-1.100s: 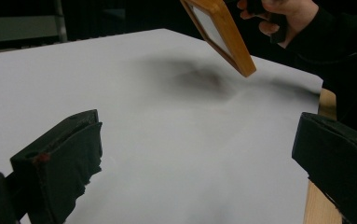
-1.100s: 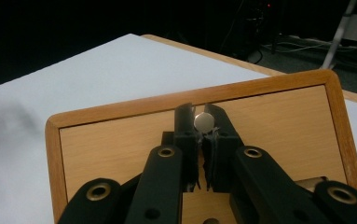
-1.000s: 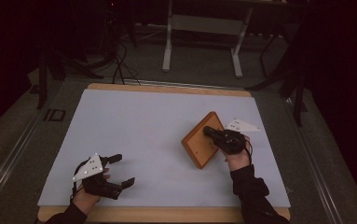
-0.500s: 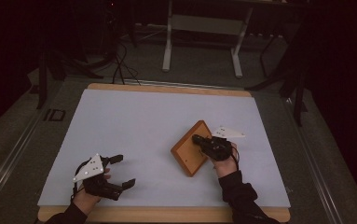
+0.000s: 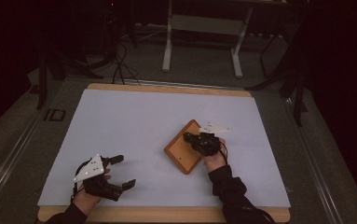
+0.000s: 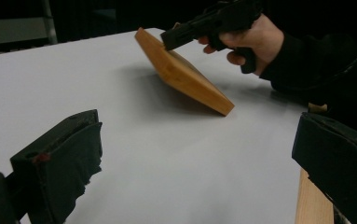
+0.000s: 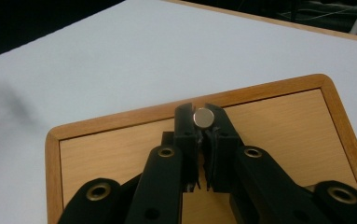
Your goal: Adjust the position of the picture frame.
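Observation:
A flat wooden board [image 5: 180,151] with a raised rim lies right of the table's middle. In the left gripper view the board [image 6: 185,77] is tilted, its far edge lifted and its near corner on the white sheet. My right gripper [image 5: 188,136] is shut on a small round metal knob [image 7: 203,116] that stands on the board's face [image 7: 120,154], pinched between the right gripper [image 7: 202,125] jaws. My left gripper [image 5: 126,171] rests at the front left, open and empty. Through the left gripper [image 6: 199,163] jaws I see the right gripper [image 6: 181,32] in a hand.
A white sheet [image 5: 134,121] covers the wooden table, whose edge [image 5: 167,213] shows at the front. A white stand's legs [image 5: 169,51] and cables [image 5: 118,60] sit on the dark floor beyond the table's far edge.
The right gripper has carried the board left and toward the person, and lower onto the sheet. The left gripper has stayed where it was.

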A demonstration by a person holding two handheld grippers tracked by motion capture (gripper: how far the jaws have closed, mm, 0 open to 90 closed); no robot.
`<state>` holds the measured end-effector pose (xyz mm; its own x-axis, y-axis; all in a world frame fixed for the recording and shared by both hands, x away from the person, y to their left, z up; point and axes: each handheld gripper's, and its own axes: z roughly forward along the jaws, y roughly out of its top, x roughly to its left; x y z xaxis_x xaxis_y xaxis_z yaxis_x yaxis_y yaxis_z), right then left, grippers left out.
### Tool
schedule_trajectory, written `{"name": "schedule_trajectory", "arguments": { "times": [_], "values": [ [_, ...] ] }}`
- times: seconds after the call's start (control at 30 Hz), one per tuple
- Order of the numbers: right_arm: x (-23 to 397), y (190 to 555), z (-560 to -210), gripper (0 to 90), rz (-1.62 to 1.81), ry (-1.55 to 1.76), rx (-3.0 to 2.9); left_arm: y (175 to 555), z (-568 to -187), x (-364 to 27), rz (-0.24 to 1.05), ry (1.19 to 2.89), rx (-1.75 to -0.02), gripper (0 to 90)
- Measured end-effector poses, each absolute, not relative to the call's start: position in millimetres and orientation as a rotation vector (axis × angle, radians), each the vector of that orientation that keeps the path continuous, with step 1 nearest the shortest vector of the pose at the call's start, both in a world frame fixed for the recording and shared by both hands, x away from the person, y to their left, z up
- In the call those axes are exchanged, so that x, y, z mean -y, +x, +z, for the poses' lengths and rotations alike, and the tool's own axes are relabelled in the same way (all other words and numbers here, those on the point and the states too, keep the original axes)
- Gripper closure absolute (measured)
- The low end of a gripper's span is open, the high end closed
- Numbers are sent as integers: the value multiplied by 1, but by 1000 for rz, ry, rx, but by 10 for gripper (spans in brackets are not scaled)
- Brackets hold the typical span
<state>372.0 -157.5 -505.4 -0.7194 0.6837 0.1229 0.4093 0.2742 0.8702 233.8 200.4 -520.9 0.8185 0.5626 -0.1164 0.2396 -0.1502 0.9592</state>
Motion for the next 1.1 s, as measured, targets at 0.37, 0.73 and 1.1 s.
{"name": "schedule_trajectory", "arguments": {
  "times": [0.37, 0.73, 1.1],
  "values": [
    [132, 386, -517, 850, 1315, 1016, -2309, 234, -521, -201, 313, 1733, -628, 18],
    [120, 389, -530, 846, 1272, 1017, -2347, 234, -521, -202, 314, 1735, -627, 18],
    [119, 391, -534, 841, 1270, 1020, -2361, 234, -522, -202, 312, 1736, -628, 18]
  ]
}}
